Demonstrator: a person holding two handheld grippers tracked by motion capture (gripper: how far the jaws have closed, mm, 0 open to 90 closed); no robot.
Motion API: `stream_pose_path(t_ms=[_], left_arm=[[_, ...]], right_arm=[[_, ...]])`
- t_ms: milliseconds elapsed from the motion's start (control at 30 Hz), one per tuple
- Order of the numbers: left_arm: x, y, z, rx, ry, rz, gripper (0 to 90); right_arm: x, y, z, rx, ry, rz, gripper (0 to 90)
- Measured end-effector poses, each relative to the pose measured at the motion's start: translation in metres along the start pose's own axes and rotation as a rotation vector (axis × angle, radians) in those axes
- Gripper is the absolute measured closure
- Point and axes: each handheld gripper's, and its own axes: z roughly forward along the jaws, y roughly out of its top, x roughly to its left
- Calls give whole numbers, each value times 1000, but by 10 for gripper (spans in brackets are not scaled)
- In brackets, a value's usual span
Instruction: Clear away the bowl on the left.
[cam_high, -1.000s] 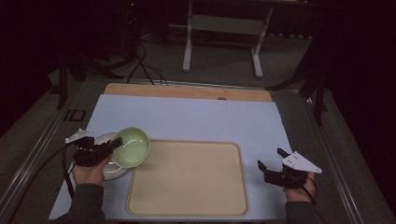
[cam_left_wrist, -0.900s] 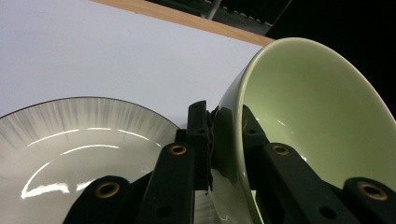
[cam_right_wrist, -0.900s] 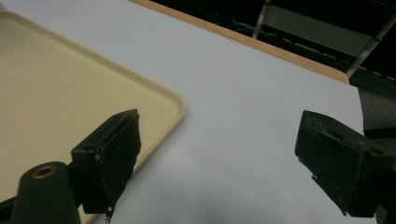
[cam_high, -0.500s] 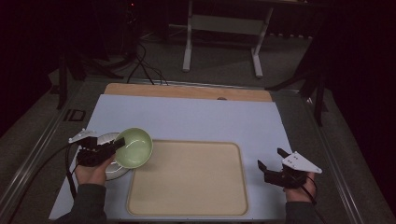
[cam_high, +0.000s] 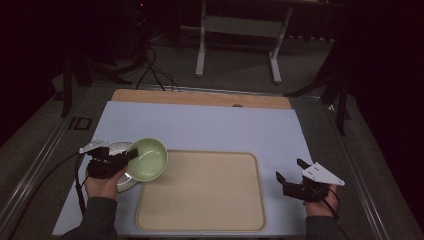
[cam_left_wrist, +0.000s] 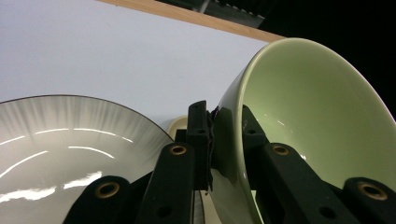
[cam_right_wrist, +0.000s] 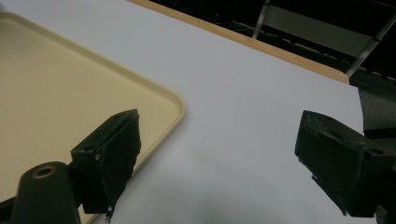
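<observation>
I am pinching the bowl's (cam_high: 148, 159) rim tight in my left hand-held gripper (cam_high: 124, 159), carrying it level toward the tray (cam_high: 200, 192), right hand-held gripper (cam_high: 291, 178) waiting open and empty.

- No words, numbers, labels or brand marks can be read anywhere in these views.
- The green bowl (cam_high: 148, 159), the grey plate (cam_left_wrist: 56, 154) and the tan tray (cam_high: 200, 192) carry no print.
- A dark mark beside the surface's far left corner is too small to make out.
</observation>
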Motion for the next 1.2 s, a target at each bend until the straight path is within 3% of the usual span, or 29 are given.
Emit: stream_pose_path(t_ms=[1200], left_arm=[[-16,-4,15,27,-34,23,810]], right_arm=[[0,0,0,1,-3,-2,138]])
